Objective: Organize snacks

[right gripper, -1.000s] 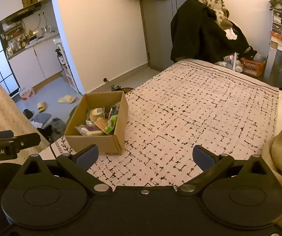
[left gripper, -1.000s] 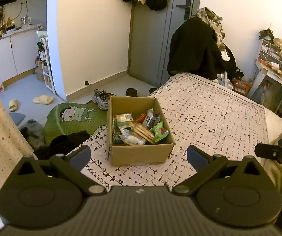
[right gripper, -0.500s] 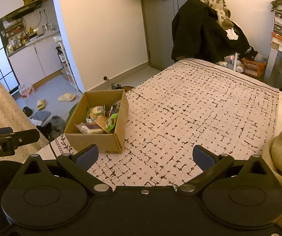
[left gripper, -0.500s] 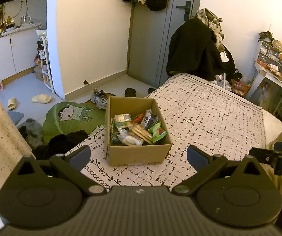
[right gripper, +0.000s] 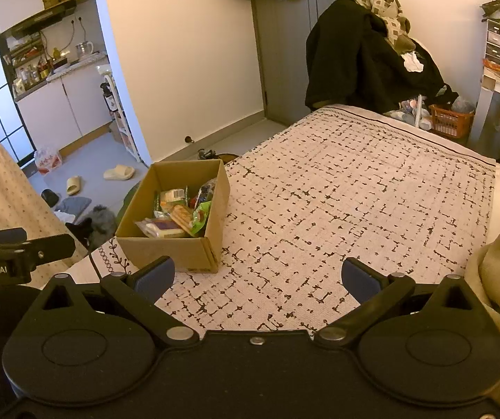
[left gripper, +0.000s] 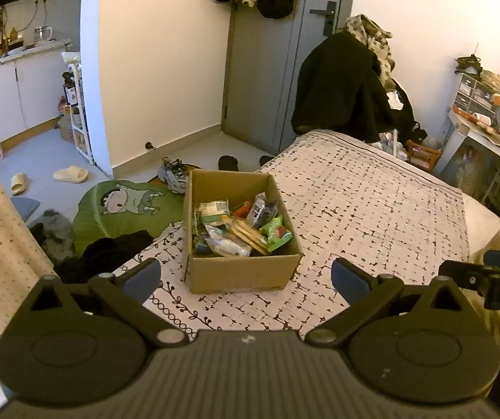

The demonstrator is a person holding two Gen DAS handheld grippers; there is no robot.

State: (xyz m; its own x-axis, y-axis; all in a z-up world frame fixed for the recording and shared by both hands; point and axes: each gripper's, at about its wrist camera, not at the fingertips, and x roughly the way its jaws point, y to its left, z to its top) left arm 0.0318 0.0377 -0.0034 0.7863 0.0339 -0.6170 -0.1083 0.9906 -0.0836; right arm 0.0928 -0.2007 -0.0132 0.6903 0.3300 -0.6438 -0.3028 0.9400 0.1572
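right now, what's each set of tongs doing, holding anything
Left tongs: open, holding nothing.
Right tongs: open, holding nothing.

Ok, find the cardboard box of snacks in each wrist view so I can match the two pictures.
Left wrist view: the cardboard box sits centre frame, on the near corner of the bed, just ahead of the open left tool.
Right wrist view: the same box lies left of centre, ahead of the open right tool's left finger.
Shared landmark: the grey door with clothes hanging on it.
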